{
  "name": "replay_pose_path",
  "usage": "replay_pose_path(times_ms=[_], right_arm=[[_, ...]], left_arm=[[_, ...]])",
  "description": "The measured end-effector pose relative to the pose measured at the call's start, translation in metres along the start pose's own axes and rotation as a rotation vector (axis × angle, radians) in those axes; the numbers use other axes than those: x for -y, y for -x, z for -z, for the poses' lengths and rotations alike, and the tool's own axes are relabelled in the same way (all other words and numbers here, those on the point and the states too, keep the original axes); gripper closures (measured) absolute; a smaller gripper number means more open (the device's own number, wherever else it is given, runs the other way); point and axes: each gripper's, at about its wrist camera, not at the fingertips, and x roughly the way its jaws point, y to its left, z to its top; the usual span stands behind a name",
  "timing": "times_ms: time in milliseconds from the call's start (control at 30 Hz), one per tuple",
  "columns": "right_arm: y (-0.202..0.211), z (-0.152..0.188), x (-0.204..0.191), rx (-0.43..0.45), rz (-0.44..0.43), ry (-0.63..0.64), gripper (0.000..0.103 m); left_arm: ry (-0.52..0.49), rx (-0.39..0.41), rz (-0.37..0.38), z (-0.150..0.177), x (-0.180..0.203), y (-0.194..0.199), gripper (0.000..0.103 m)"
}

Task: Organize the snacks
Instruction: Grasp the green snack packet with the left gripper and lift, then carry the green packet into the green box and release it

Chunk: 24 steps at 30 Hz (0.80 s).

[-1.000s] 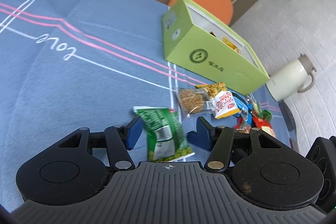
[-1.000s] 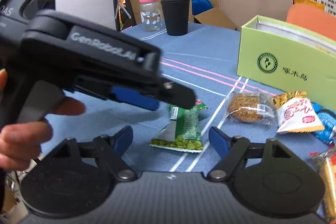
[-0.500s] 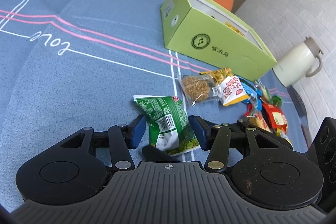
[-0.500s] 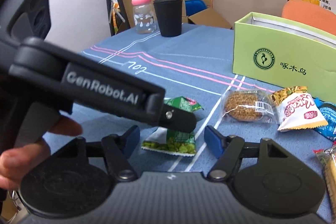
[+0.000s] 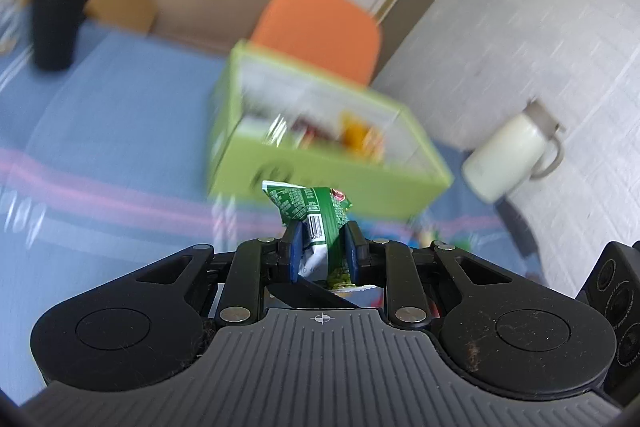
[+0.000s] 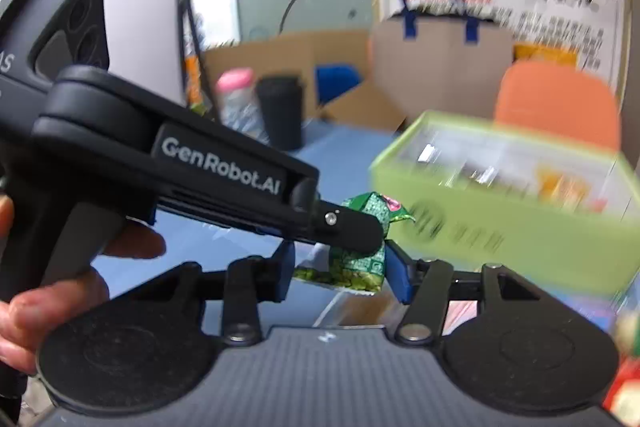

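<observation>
My left gripper (image 5: 320, 247) is shut on a green pea snack packet (image 5: 316, 211) and holds it in the air in front of the open lime-green box (image 5: 320, 143), which holds several snacks. In the right wrist view the left gripper's finger (image 6: 344, 227) crosses from the left, pinching the same packet (image 6: 368, 211). My right gripper (image 6: 340, 267) is open and empty just behind the packet, with the green box (image 6: 500, 199) at its right.
A black cup (image 5: 52, 23) and a pink-lidded jar (image 6: 236, 103) stand at the far side of the blue tablecloth (image 5: 120, 131). A white kettle (image 5: 508, 155) sits right of the box. An orange chair (image 5: 320, 31) and cardboard boxes stand behind the table.
My left gripper has shut on the green packet and lifted it off the tablecloth towards the green box. The right gripper rose along with it; both views are motion-blurred.
</observation>
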Motion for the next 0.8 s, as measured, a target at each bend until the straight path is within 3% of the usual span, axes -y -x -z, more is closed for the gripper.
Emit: replay_pose_path(times_ms=[133,300,367,433,600,800], right_arm=[[-0.029,-0.038,0.037,0.011,0.030,0.002,0.041],[-0.082,-0.062,0.081,-0.059,-0.031,-0.073,0.038],[-0.075,-0.063,0.090,-0.044,-0.022,-0.081,0.038],[-0.049,-0.059,0.094,0.015,-0.002,-0.074,0.026],[0.022,-0.020,0.100,0.075,0.090,-0.053,0.014],[0.100,0.056,0.092,0.026,0.219,-0.108,0.010]], left_arm=[[-0.039,0.027,-0.012,-0.053,0.015,-0.032,0.103],[-0.030,0.020,-0.083,-0.094,0.002,-0.076,0.103],[-0.026,0.049,-0.117,-0.098,-0.004,-0.073,0.092],[-0.030,0.079,-0.096,-0.091,-0.007,-0.057,0.090],[-0.041,0.086,-0.035,-0.057,-0.001,-0.027,0.079],[-0.023,-0.059,0.065,0.006,0.023,-0.031,0.078]])
